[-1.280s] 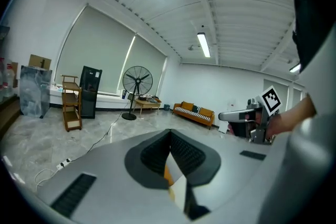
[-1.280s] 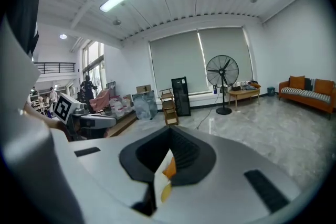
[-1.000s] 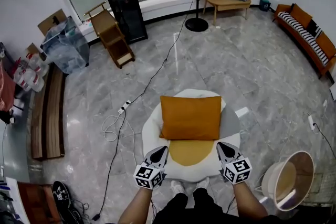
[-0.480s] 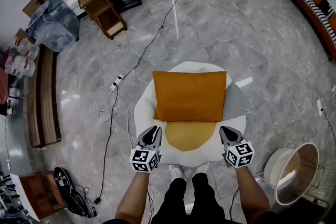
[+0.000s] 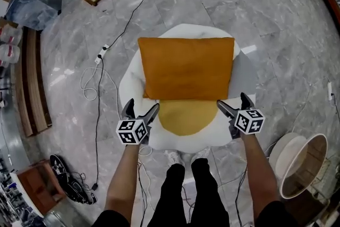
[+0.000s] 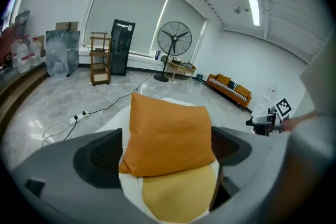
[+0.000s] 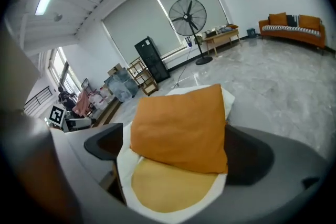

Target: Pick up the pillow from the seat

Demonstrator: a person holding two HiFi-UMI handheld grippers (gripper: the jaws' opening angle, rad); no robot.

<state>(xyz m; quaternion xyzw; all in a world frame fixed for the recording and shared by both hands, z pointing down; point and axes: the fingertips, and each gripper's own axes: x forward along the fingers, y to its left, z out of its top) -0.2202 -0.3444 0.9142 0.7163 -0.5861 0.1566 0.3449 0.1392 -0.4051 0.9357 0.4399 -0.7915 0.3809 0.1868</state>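
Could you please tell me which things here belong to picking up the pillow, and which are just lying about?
Job: orange pillow; white seat beneath it; left gripper and right gripper, jaws just opened wide, nothing between them yet.
Lying about: power strip with its cable; wooden bench; round white tub.

You wear black trousers (image 5: 183, 191) and pale shoes (image 5: 175, 157), with your forearms bare. Your left gripper (image 5: 141, 108) and right gripper (image 5: 232, 102) each have dark grey tapered jaws, which have just been opening with nothing clamped, and a white cube printed with black square markers.
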